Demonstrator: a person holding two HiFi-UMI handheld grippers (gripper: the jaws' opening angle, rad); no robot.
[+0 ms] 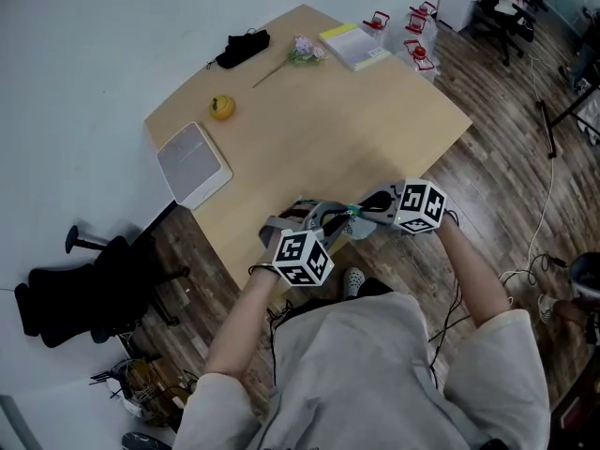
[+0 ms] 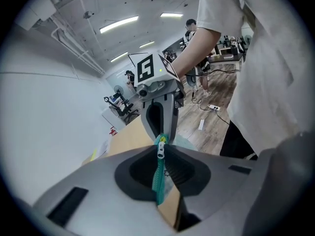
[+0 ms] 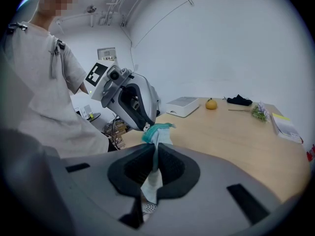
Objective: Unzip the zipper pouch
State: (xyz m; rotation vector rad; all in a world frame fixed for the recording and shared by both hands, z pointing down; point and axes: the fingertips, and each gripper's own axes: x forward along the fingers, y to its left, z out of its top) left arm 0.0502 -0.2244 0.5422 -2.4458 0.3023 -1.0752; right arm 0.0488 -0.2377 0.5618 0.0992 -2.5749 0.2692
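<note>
At the table's [image 1: 309,139] near edge, a pale pouch [image 1: 356,226] with a teal zipper hangs between my two grippers. In the left gripper view, the teal zipper tape [image 2: 158,178] runs up between the jaws and the white pull [image 2: 160,151] sits at their tips. My left gripper [image 2: 161,144] is shut on it. The right gripper [image 3: 156,147] is shut on the pouch's pale fabric [image 3: 152,181], just below its teal end [image 3: 157,130]. The two grippers face each other closely, left [image 1: 339,217] and right [image 1: 366,214].
Farther back on the table are a flat white box [image 1: 193,164], a yellow fruit [image 1: 222,108], a black item [image 1: 243,48], a flower sprig [image 1: 302,51], a yellow-green book [image 1: 354,45] and clear containers with red clips [image 1: 417,36]. A black chair [image 1: 84,289] stands on the floor at left.
</note>
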